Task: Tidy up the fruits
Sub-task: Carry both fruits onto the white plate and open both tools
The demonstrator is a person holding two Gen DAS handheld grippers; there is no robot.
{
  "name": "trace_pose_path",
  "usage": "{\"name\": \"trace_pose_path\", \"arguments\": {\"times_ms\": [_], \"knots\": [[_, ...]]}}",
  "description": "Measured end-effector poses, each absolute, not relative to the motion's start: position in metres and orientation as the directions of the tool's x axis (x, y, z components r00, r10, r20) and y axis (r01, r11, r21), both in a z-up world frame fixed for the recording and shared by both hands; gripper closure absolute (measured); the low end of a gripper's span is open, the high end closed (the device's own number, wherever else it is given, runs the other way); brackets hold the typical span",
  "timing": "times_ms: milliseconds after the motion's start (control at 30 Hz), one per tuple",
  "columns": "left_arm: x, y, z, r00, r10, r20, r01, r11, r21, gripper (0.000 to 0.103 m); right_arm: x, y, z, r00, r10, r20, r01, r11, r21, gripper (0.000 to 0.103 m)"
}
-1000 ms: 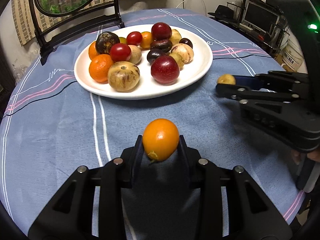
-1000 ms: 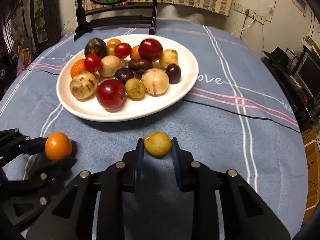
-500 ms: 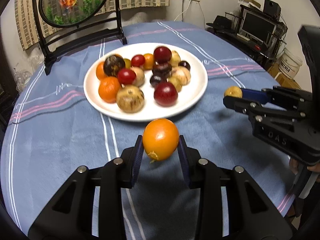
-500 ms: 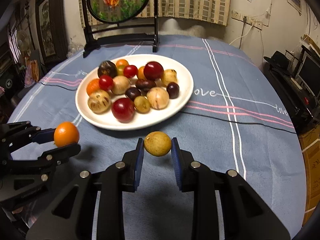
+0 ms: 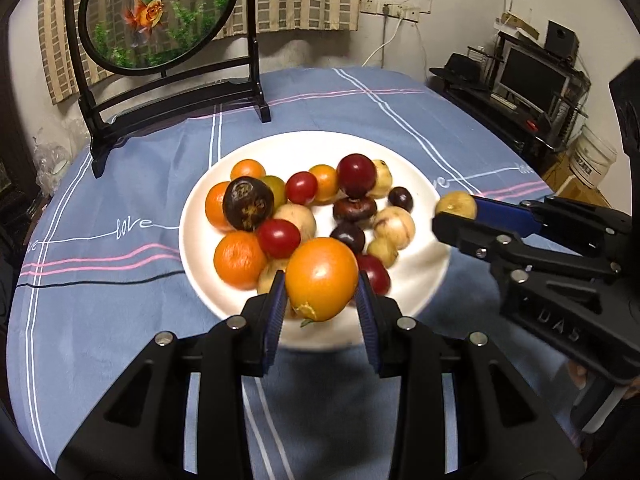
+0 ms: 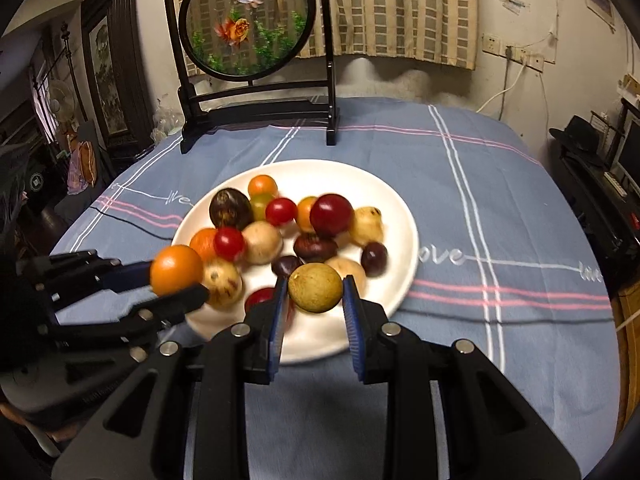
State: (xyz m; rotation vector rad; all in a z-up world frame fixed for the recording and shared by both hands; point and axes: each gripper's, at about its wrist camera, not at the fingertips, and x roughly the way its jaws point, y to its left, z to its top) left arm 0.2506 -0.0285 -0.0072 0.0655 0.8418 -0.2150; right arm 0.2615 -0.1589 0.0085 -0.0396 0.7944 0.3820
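- Here, the left gripper [image 5: 322, 300] had its jaws closed on an orange [image 5: 321, 279], held above the near rim of the plate [image 5: 416, 292].
- The right gripper [image 6: 314, 308] had its jaws clamped on a small yellow-green fruit [image 6: 315, 287], likewise over the near rim.
- Both fruits lay just short of the pile; neither hand seemed nearer.

Both hand-held grippers [image 5: 322, 300] [image 6: 314, 304] clamped, tilted down.

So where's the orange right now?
The orange is pinched in the left hand-held gripper, low and central in the left wrist view, in front of the white plate piled with fruit.
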Motion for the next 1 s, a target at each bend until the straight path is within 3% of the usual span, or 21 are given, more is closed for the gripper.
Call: {"name": "trace_pose_path", "arguments": {"times_ms": [333, 1000], "knots": [[0.284, -0.038, -0.016, 0.63, -0.171, -0.758, 0.214, 0.976, -0.042, 0.068, 0.317, -0.144, -0.006, 0.565, 0.377, -0.734, -0.335, 0.918, 0.214, 0.075], [0.294, -0.046, -0.025, 0.609, -0.175, -0.774, 0.215, 0.975, -0.051, 0.067, 0.343, -0.124, -0.014, 0.538, 0.365, -0.76, -0.329, 0.921, 0.21, 0.071]]}}
